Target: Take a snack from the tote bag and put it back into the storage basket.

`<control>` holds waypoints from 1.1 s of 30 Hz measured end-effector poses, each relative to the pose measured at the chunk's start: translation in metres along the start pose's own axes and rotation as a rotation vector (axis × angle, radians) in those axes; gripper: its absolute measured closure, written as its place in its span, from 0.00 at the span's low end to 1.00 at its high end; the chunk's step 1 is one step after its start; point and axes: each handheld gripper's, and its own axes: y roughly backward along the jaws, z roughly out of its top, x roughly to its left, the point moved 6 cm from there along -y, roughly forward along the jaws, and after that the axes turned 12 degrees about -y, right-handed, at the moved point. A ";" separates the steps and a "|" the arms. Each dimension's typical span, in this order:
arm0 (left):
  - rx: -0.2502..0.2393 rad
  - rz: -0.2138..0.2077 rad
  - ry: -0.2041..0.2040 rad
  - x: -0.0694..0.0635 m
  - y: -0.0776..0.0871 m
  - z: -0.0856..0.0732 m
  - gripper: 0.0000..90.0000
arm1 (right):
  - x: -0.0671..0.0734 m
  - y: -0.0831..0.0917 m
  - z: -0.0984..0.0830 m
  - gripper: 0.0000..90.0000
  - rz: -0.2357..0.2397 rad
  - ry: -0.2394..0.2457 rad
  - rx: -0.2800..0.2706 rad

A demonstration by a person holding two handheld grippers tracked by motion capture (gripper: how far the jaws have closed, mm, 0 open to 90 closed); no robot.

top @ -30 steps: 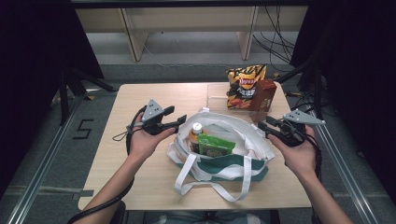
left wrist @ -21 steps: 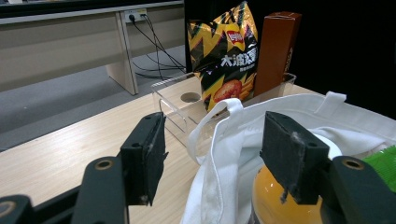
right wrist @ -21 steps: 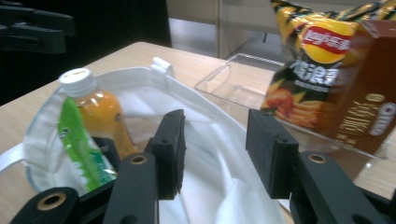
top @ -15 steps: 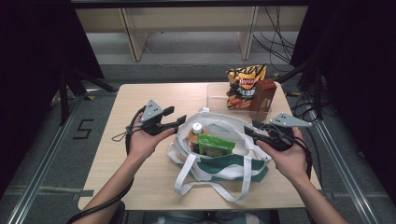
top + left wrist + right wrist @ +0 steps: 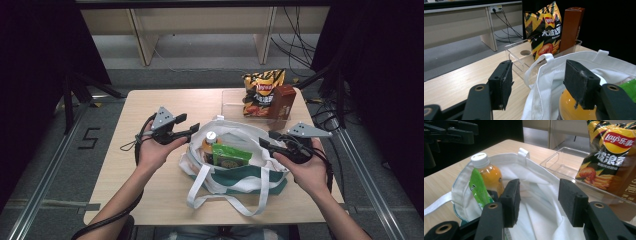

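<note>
A white and green tote bag (image 5: pixel 245 176) lies open in the middle of the table. Inside it stand an orange juice bottle (image 5: pixel 210 141) with a white cap and a green packet (image 5: pixel 231 156). My left gripper (image 5: pixel 192 129) is open at the bag's left rim. In the left gripper view the white rim (image 5: pixel 543 75) and the bottle (image 5: pixel 570 112) lie between its jaws, untouched. My right gripper (image 5: pixel 267 141) is open at the bag's right rim. From the right gripper (image 5: pixel 539 202) I look into the bag at the bottle (image 5: pixel 487 173) and the packet (image 5: pixel 477 186).
A clear plastic tray (image 5: pixel 232 102) stands at the back right of the table (image 5: pixel 145 192). It holds a Lay's chips bag (image 5: pixel 260 92) and a brown box (image 5: pixel 283 99). The tote's white handles (image 5: pixel 222 202) trail toward the front edge.
My right gripper has moved left, from beside the bag to over its right rim. The left gripper has stayed put.
</note>
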 end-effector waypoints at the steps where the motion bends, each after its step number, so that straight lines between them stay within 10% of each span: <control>1: 0.001 0.001 -0.001 0.001 0.000 0.000 0.44 | 0.001 -0.001 -0.001 0.58 0.007 -0.001 0.008; 33: 0.008 0.013 -0.005 0.002 0.001 0.001 0.43 | 0.030 -0.014 -0.014 0.55 0.089 0.028 0.091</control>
